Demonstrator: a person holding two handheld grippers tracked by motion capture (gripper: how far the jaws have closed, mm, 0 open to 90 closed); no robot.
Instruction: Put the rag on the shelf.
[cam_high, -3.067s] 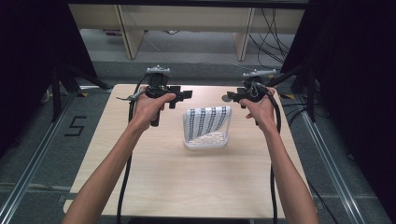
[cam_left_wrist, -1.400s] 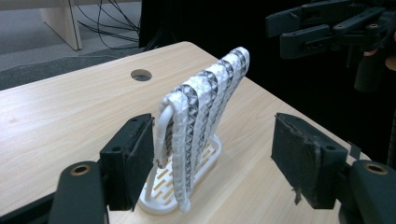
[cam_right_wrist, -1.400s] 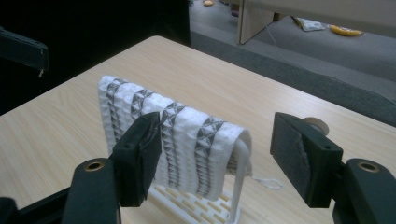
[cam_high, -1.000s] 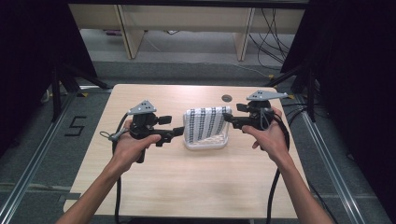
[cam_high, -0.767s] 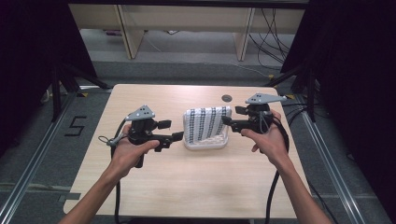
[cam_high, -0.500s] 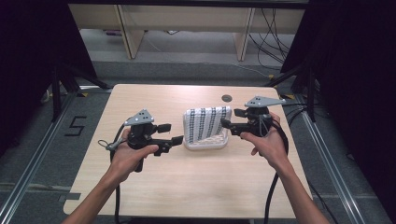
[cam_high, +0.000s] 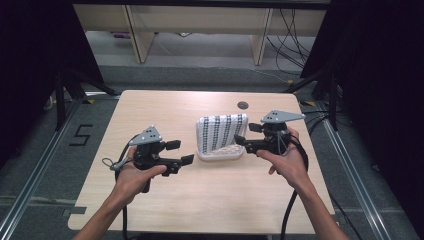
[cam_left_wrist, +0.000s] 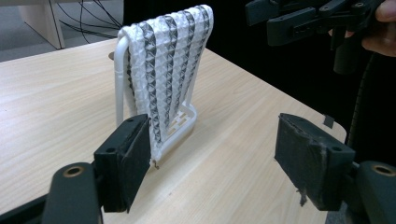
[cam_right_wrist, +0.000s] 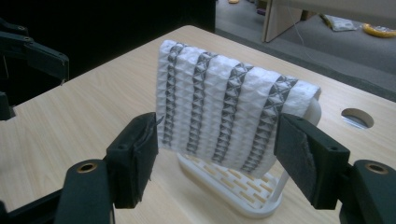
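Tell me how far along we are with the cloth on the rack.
Done: both tongs are at the rack, the left tongs and right tongs open on either side. In hand: nothing, neither touches the striped cloth. Left: gripping the cloth, which hangs draped over the rack bar.

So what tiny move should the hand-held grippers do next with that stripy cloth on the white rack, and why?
Probably ease the right hand-held gripper forward until its pads sit around the edge of the white cloth with dark stripes. It hangs over the white plastic rack, both grippers are open and hold nothing, and the right one looks closer than the left hand-held gripper.
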